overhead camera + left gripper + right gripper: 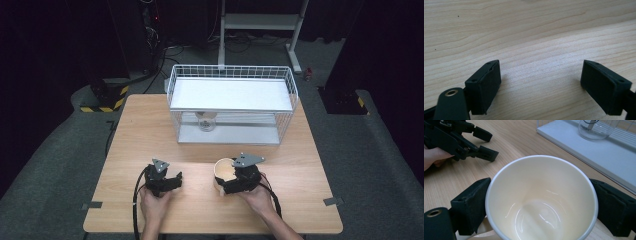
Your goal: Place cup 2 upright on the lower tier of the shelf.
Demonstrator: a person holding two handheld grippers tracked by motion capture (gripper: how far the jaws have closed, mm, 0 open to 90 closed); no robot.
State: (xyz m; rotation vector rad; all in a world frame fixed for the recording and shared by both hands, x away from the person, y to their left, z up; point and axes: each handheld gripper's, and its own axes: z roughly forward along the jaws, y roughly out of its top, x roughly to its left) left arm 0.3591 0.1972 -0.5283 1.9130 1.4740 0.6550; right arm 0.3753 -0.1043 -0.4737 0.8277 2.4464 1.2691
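On the wooden table [150,130] we see a white wire basket [232,102] at the far side with a clear glass [206,121] inside; nearer us, our right gripper [225,181] clamps a cream paper cup [541,200] just above the tabletop, while our left gripper [176,181] rests with jaws apart, holding nothing.

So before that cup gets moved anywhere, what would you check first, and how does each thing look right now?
1. Right gripper jaws on both sides of the cup: ok.
2. Cup empty: ok.
3. Cup upright: ok.
4. Left gripper apart from the cup, jaws open on bare table: ok.
5. Wire basket lower shelf has room beside the glass: ok.
6. Grip firm enough to lift: cannot tell.
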